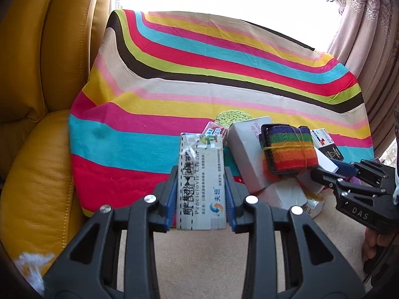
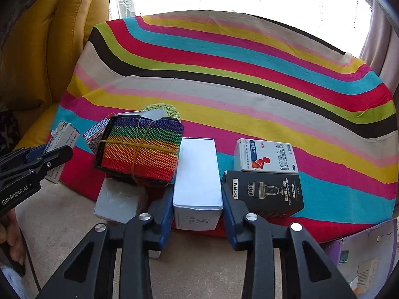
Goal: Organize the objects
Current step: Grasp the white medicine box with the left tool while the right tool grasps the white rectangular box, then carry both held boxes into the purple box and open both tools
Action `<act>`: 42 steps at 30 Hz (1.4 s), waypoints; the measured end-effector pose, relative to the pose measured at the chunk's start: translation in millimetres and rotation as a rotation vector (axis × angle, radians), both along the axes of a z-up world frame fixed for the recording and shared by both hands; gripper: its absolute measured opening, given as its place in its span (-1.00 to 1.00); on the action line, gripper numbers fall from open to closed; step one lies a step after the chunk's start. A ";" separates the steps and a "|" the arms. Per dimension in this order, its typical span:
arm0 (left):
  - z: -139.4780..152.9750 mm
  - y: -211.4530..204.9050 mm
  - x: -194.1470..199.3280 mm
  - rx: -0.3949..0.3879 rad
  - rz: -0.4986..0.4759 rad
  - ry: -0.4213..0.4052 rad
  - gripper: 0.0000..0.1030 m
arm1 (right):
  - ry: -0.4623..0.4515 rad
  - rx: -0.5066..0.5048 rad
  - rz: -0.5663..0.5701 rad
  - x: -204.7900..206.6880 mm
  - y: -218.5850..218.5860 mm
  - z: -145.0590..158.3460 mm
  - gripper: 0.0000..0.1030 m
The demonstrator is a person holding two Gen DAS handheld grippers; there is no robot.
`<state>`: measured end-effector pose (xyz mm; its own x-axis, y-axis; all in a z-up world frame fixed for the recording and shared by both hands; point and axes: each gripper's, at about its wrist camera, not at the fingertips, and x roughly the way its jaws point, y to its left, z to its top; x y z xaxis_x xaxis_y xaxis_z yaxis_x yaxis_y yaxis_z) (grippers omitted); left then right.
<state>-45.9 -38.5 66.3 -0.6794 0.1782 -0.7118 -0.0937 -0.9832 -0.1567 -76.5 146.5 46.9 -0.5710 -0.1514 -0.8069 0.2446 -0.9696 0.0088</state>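
Note:
My left gripper (image 1: 201, 174) is shut on a long white Penciclovir cream box (image 1: 200, 182), held above the striped cloth (image 1: 149, 104). My right gripper (image 2: 197, 186) is shut on a plain white box (image 2: 197, 174). A rainbow woven strap bundle (image 2: 139, 149) tied with a rubber band lies on other white boxes (image 2: 117, 199) just left of it; it also shows in the left wrist view (image 1: 289, 147). A black DORMI box (image 2: 269, 191) and a white medicine box (image 2: 266, 155) lie to the right. The right gripper shows in the left wrist view (image 1: 331, 167), the left gripper in the right wrist view (image 2: 57, 154).
A yellow leather sofa (image 1: 37, 74) stands at the left. A green crocheted piece (image 1: 232, 117) lies behind the boxes. A purple packet (image 2: 366, 256) lies at lower right. Curtains (image 1: 369, 37) hang at the right. Beige surface (image 2: 199, 261) runs below the cloth's front edge.

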 end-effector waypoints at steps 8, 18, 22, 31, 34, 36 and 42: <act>10.4 22.0 13.5 0.036 -0.042 0.068 -0.29 | 0.113 0.009 -0.101 44.0 35.1 17.6 -0.29; 18.5 92.8 43.3 0.043 -0.232 0.093 -0.29 | 0.087 -0.002 -0.223 89.8 98.7 19.3 -0.29; 17.4 118.5 47.6 0.044 -0.297 0.067 -0.29 | 0.095 -0.028 -0.242 106.0 117.0 22.9 -0.29; 11.6 173.4 54.3 0.097 -0.441 -0.045 -0.29 | 0.065 -0.014 -0.372 128.6 161.1 22.8 -0.29; 12.1 193.5 52.1 0.119 -0.495 -0.095 -0.29 | 0.047 0.007 -0.441 131.6 180.4 18.8 -0.29; 12.8 207.9 51.0 0.113 -0.524 -0.125 -0.29 | 0.032 0.016 -0.483 133.8 193.0 14.8 -0.29; 17.0 249.6 46.6 0.142 -0.635 -0.216 -0.29 | 0.021 0.042 -0.570 143.5 223.0 11.1 -0.29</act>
<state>0.7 211.1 83.2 -0.2585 0.5964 -0.7599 -0.5973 -0.7169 -0.3595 67.0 369.5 57.9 -0.5688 0.2171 -0.7933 -0.3177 -0.9477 -0.0315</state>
